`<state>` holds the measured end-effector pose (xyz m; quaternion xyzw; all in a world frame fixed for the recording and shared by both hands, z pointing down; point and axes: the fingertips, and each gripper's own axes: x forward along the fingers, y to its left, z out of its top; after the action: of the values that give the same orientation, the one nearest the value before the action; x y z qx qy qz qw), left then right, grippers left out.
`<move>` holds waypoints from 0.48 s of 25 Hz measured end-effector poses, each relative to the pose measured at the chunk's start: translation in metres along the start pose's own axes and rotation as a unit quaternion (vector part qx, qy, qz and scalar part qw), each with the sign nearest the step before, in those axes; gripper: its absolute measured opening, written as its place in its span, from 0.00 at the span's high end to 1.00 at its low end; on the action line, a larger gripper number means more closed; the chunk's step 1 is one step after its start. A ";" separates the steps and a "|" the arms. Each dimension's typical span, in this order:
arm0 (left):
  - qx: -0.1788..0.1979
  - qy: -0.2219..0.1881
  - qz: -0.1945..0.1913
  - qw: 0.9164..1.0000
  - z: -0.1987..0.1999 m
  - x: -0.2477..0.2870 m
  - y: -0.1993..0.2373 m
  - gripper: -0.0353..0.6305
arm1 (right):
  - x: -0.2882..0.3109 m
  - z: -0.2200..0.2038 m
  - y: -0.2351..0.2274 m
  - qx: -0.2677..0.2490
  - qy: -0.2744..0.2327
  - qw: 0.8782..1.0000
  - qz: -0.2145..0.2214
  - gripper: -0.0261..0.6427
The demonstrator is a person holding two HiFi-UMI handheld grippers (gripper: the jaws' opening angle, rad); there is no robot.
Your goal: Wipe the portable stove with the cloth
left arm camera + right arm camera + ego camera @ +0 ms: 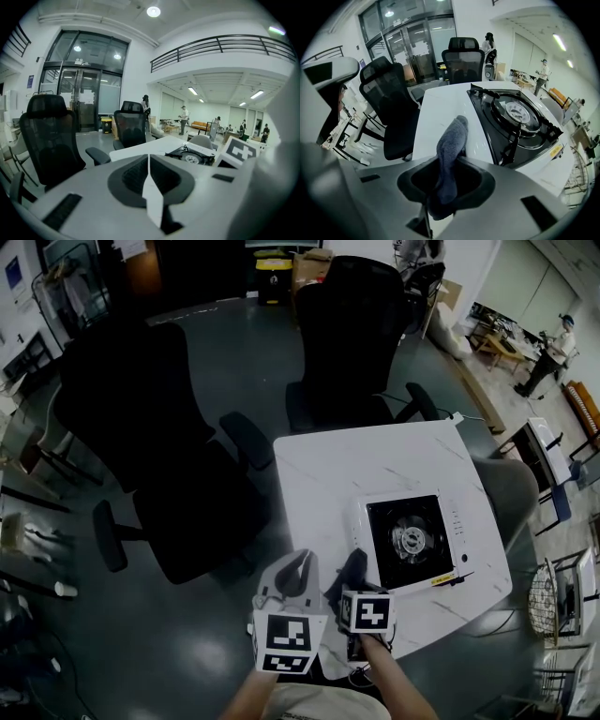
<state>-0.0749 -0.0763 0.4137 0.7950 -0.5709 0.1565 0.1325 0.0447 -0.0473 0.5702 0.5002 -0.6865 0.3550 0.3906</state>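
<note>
Right gripper (446, 180): clamped on grey cloth (451, 140), near portable stove (518, 115) on white table (438, 110). Left gripper (150, 176): jaws pressed together, empty.

Dark grey glossy floor (234, 352). Black office chairs (141, 427) by white marble table (356, 465). Glass doors (79, 98); ceiling lights (153, 11) on.

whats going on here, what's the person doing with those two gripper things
A person holds a two-jaw gripper in each hand at the near edge of a white marbled table. The right gripper is shut on a grey-blue terry cloth, held beside the white portable stove with a black burner top, not on it yet. The left gripper is shut and empty alongside.
</note>
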 end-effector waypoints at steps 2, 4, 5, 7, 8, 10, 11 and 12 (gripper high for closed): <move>-0.003 0.001 0.005 1.000 0.000 0.001 0.004 0.91 | 0.002 0.005 0.001 0.003 0.001 1.000 0.004 0.81; -0.007 0.001 0.011 1.000 0.000 0.002 0.009 0.91 | 0.006 0.010 0.001 0.013 0.004 1.000 0.009 0.81; -0.008 0.001 0.013 1.000 -0.001 0.003 0.011 0.91 | 0.008 0.013 0.001 0.017 0.005 1.000 0.010 0.81; -0.011 0.002 0.018 1.000 -0.001 0.003 0.014 0.91 | 0.010 0.019 0.001 0.021 0.004 1.000 0.010 0.81; -0.013 0.003 0.020 1.000 -0.002 0.003 0.016 0.91 | 0.011 0.024 0.001 0.021 0.003 1.000 0.010 0.81; -0.015 0.005 0.024 1.000 -0.003 0.004 0.019 0.91 | 0.014 0.032 0.002 0.023 0.000 1.000 0.010 0.81; -0.017 0.006 0.027 0.999 -0.004 0.005 0.021 0.91 | 0.015 0.036 0.002 0.025 -0.001 1.000 0.010 0.81; -0.018 0.008 0.029 0.999 -0.004 0.005 0.022 0.91 | 0.017 0.040 0.002 0.027 -0.002 1.000 0.011 0.81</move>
<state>-0.0948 -0.0861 0.4206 0.7746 -0.5952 0.1556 0.1469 0.0319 -0.0888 0.5672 0.5037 -0.6825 0.3770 0.3718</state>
